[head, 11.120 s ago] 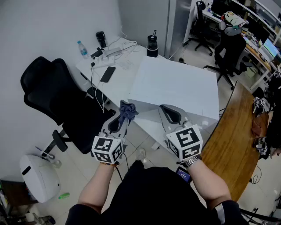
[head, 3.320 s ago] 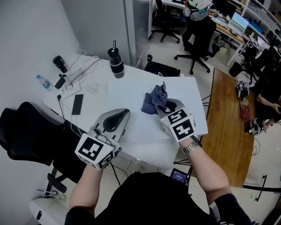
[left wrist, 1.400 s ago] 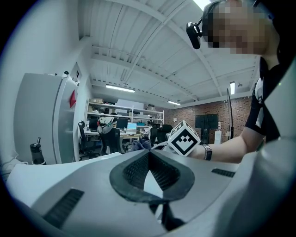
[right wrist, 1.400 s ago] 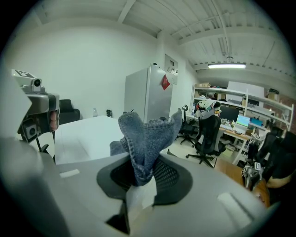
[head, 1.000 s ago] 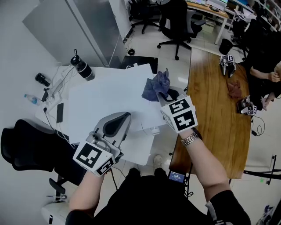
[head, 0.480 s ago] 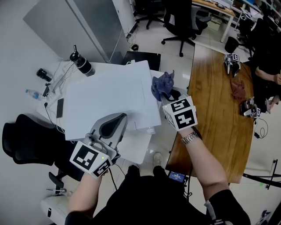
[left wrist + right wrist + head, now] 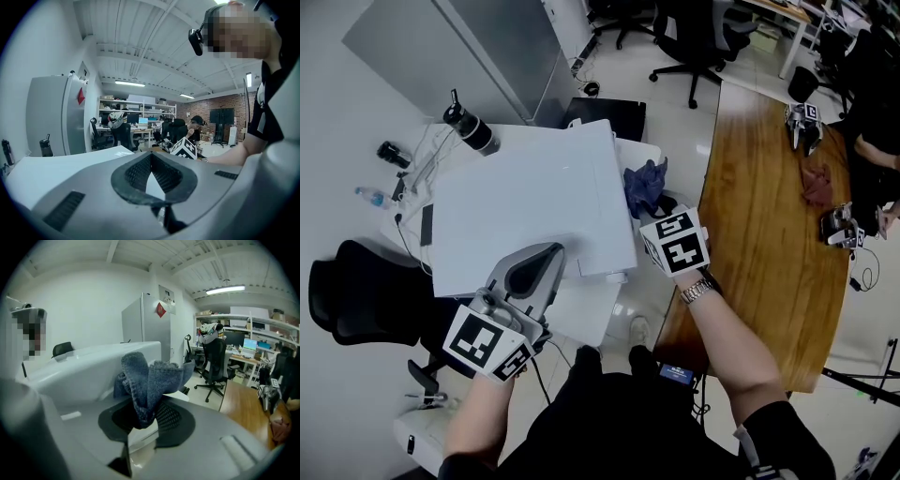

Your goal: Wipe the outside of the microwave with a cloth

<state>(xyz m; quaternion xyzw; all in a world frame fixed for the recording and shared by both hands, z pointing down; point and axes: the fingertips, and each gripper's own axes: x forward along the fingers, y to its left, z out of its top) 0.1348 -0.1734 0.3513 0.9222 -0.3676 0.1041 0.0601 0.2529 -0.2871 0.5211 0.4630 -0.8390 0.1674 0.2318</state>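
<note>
Right gripper (image 7: 660,208) pinches cloth (image 7: 644,185) beside microwave (image 7: 525,202); left gripper (image 7: 546,255) pressed together, empty. Recommend keeping the cloth flat, with overlapping strokes.

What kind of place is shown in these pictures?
Most likely a shared office or lab workspace: black swivel office chairs, a long brown wooden table, and white wall shelves above desks with computer monitors.

The room is being lit brightly by ceiling strip lights (image 7: 225,289); both gripper views are being bent and darkened at the edges.
</note>
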